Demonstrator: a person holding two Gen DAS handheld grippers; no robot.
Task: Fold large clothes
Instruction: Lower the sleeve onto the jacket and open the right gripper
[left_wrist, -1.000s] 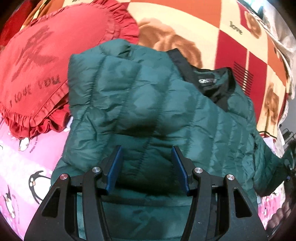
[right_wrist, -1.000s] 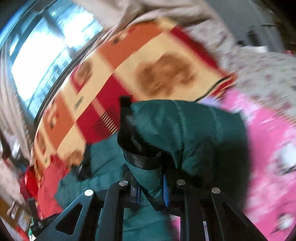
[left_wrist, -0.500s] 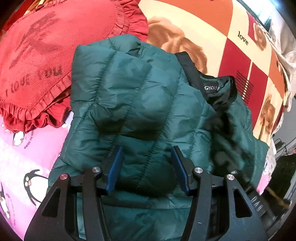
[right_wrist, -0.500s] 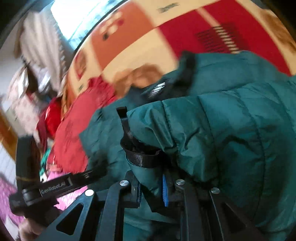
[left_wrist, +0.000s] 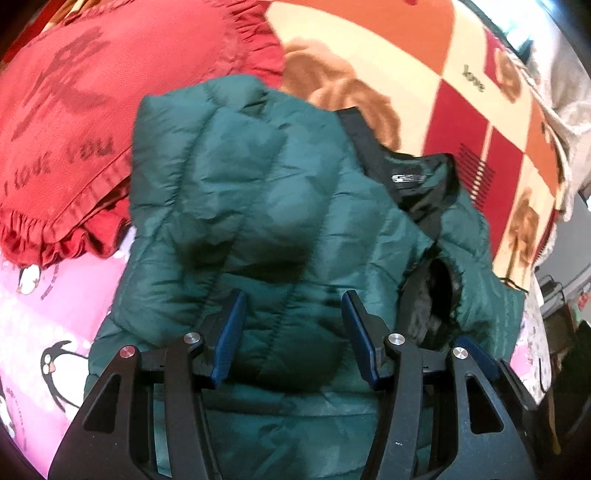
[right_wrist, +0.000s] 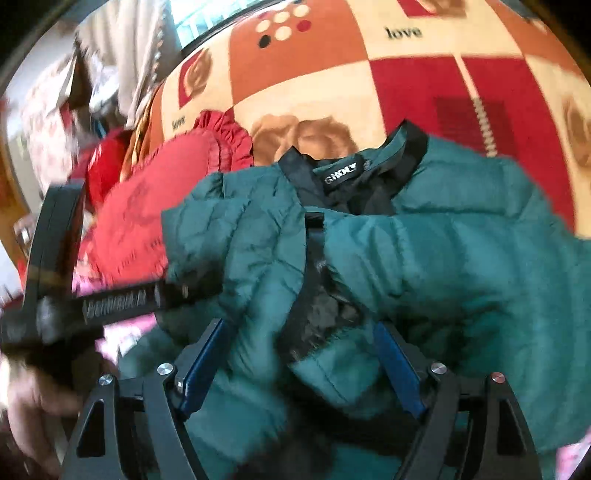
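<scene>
Green puffer jacket (left_wrist: 258, 229) lies on the bed, both sleeves folded in over its front, black collar (right_wrist: 369, 173) toward the checked bear blanket (left_wrist: 461, 48). Left gripper (left_wrist: 291, 332) hangs over the jacket's lower middle, jaws spread wide, holding nothing. Right gripper (right_wrist: 295, 365) sits at the folded right sleeve cuff (right_wrist: 321, 314), jaws wide apart; fabric bulges between them, contact probably none, blur makes it hard to tell. Red frilled cushion (left_wrist: 92, 110) touches the jacket's left shoulder edge. Pink penguin sheet (left_wrist: 44, 314) lies under the jacket's left side.
</scene>
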